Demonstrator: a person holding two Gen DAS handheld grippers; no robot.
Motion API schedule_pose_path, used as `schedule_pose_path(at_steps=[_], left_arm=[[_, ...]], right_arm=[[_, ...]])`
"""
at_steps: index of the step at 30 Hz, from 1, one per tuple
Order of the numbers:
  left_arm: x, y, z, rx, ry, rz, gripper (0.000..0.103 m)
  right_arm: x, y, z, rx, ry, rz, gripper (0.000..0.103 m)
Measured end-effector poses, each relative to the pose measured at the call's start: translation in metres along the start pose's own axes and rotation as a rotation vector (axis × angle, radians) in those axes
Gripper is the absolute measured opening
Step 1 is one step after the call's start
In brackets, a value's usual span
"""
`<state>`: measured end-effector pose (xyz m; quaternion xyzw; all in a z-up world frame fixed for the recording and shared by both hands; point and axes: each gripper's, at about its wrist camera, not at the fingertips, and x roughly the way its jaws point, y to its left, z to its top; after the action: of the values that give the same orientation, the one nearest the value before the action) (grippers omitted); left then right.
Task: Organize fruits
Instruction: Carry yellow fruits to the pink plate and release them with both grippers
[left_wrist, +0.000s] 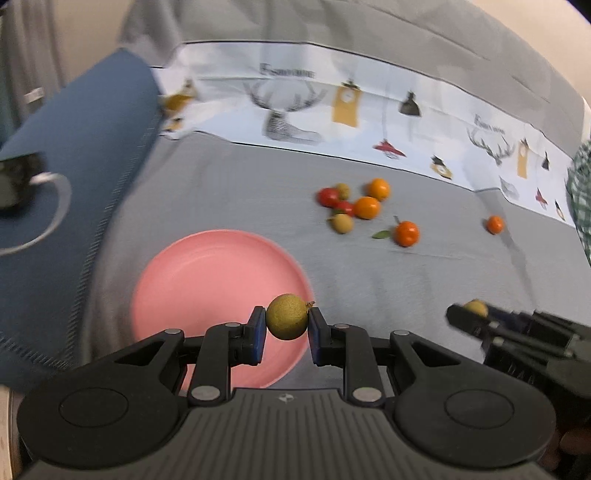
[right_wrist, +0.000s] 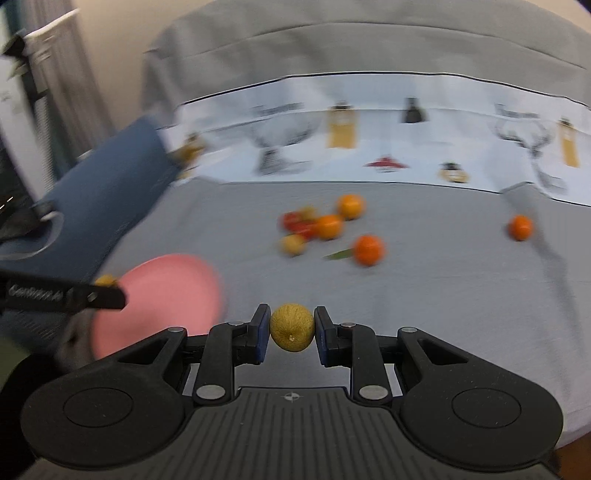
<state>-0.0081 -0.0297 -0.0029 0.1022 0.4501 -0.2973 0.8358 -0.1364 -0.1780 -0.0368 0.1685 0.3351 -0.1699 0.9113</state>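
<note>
A small round yellow-green fruit (left_wrist: 287, 322), dull and finely speckled with a tiny brown stem nub at its right, sits pinched between the blue pads of the left gripper (left_wrist: 287, 328), held in the air over the near right edge of the pink plate (left_wrist: 207, 280). And there's a twin: a second yellow-green fruit (right_wrist: 292, 327) (slightly wider than tall, a brown dot on its underside) is clamped by the right gripper (right_wrist: 291, 330) above the grey cloth (right_wrist: 443, 295), to the right of the plate. Beyond, on the cloth, lies a loose cluster: two oranges (left_wrist: 372, 199), two red fruits (left_wrist: 334, 201), two more yellow-green ones (left_wrist: 342, 223). An orange with a green leaf (left_wrist: 406, 233) lies just right of them, and a lone small orange (left_wrist: 494, 224) sits well apart, further right. Everything back there is blurred.
</note>
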Motion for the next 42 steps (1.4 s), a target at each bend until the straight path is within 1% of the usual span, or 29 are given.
schedule_pose_path(at_steps=[4,6,12,16,25,27,29,33,42], left_arm=[[-0.024,0.026,-0.018,-0.045,-0.012,0.022,0.026],[-0.031,0.036,-0.026,-0.065,-0.012,0.025,0.026],[-0.051,0.056,-0.043,-0.103,-0.032,0.020,0.026],[-0.060,0.061,-0.048,-0.117,-0.050,0.014,0.026],[-0.069,0.071,-0.046,-0.146,-0.071,0.021,0.026],[-0.068,0.073,-0.045,-0.146,-0.068,0.027,0.026],[-0.065,0.075,-0.044,-0.148,-0.064,0.028,0.026],[-0.055,0.077,-0.042,-0.165,-0.049,0.018,0.026],[-0.027,0.086,-0.030,-0.165,-0.014,0.020,0.026]], right_arm=[[-0.012,0.044,-0.008,-0.059,0.005,0.054,0.026],[-0.019,0.059,-0.011,-0.080,0.007,0.070,0.026],[-0.041,0.090,-0.016,-0.147,-0.015,0.070,0.026],[-0.049,0.098,-0.017,-0.177,-0.022,0.069,0.026],[-0.042,0.114,-0.013,-0.230,-0.017,0.082,0.026],[-0.041,0.115,-0.012,-0.232,-0.029,0.091,0.026],[-0.040,0.115,-0.014,-0.242,-0.033,0.094,0.026],[-0.032,0.113,-0.013,-0.246,-0.010,0.091,0.026],[0.001,0.116,-0.008,-0.234,0.036,0.082,0.026]])
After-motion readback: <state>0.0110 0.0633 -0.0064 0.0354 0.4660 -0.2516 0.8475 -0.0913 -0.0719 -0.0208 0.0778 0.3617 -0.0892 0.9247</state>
